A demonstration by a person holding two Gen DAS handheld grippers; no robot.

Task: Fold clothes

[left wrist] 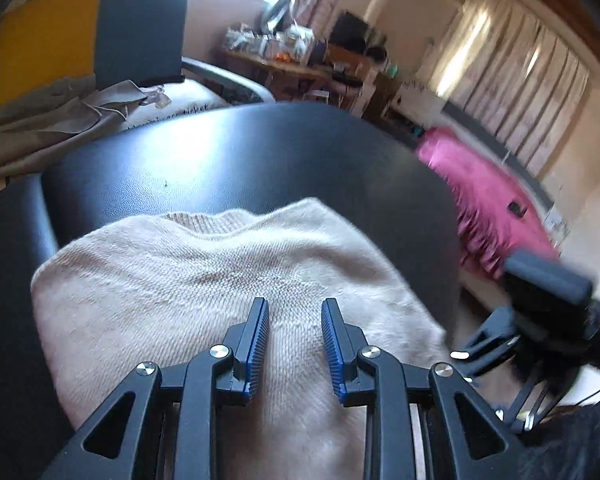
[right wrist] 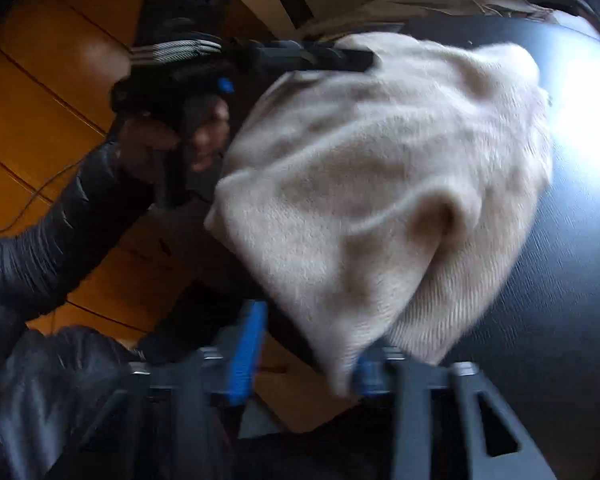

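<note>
Over the sweater's near half, the left claw [left wrist: 294, 344] hovers with its jaws parted and grips nothing. The sweater [left wrist: 204, 280] stretches away from it across the black table [left wrist: 220, 152]. At the sweater's right edge, the blurred right claw [right wrist: 308, 344] also looks parted, with the hem draped over one pad. It is probably nearer for the next fold.

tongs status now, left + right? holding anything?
Left tongs: open, over the beige sweater, gripping nothing.
Right tongs: open, though blurred; the sweater's edge is at one pad, with no grip visible.
</note>
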